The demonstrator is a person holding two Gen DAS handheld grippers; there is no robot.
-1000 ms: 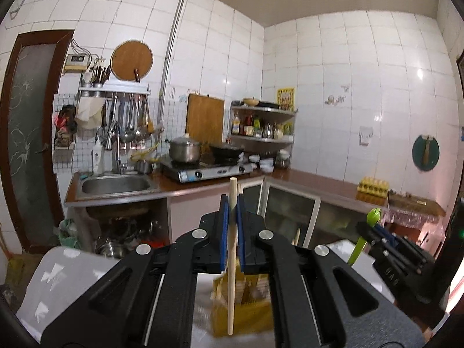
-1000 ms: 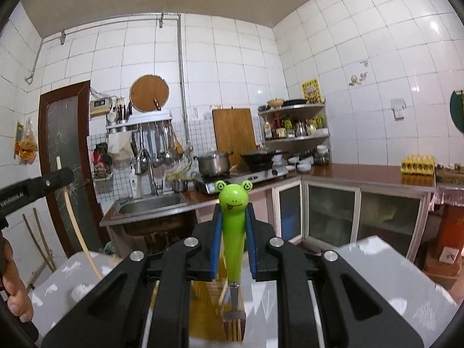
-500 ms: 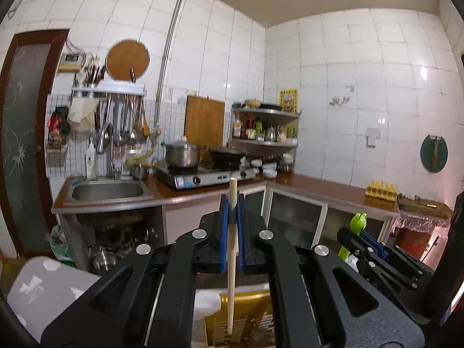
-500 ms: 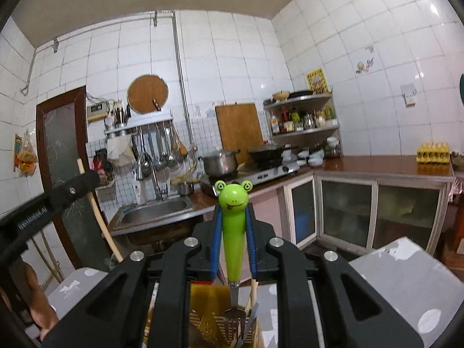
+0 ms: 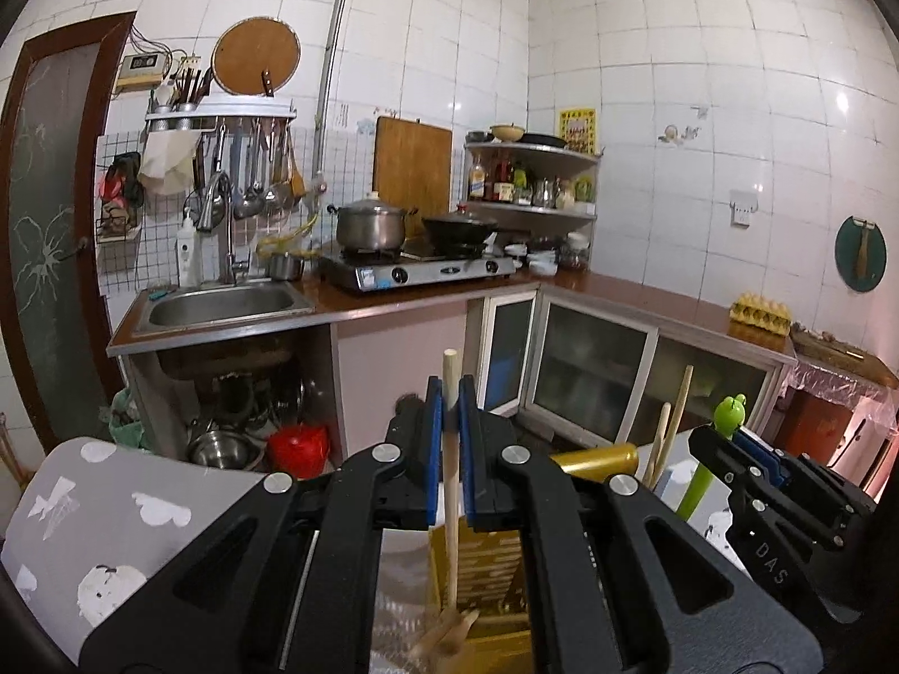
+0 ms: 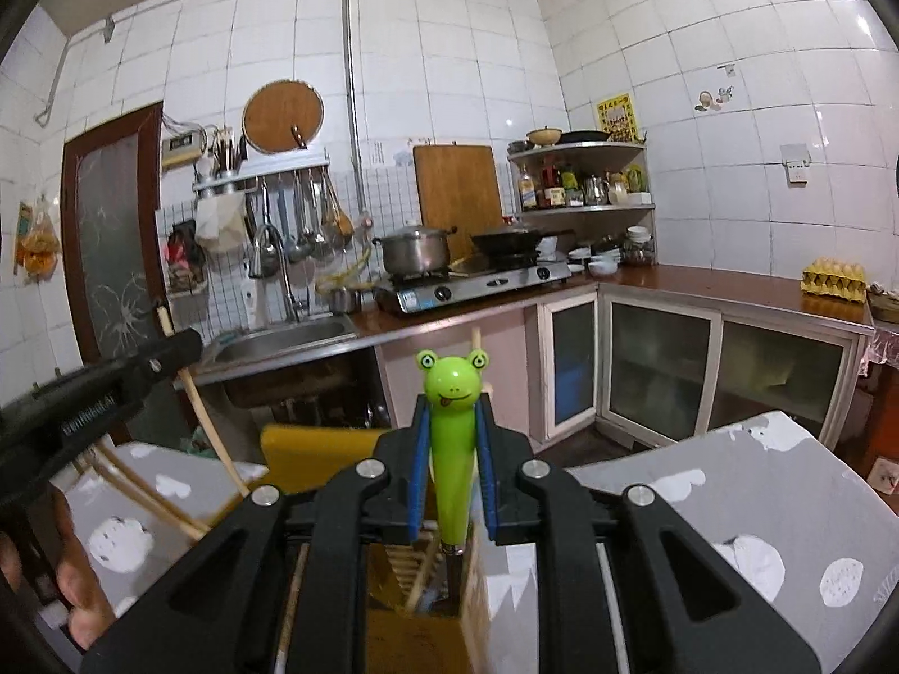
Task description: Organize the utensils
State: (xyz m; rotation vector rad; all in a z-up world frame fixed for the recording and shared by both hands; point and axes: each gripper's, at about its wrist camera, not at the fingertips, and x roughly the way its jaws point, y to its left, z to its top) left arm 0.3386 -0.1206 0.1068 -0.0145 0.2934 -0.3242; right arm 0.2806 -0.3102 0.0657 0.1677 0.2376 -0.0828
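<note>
Now the left gripper [image 5: 448, 421] is clamped on a slim pale wooden stick [image 5: 451, 483], held upright, its lower end reaching down into the yellow slotted plastic utensil holder [image 5: 489, 567] at 6 o'clock. Over at 3 o'clock in that view, the right gripper [image 6: 453, 449] pinches a green frog-headed plastic fork handle [image 6: 453, 427] between blue pads, upright, its metal end dipping into the same holder on the grey spotted tablecloth [image 6: 702, 483]

White letters "DAS" on the black body of the right gripper [image 5: 753, 483]; other lettering illegible.
</note>
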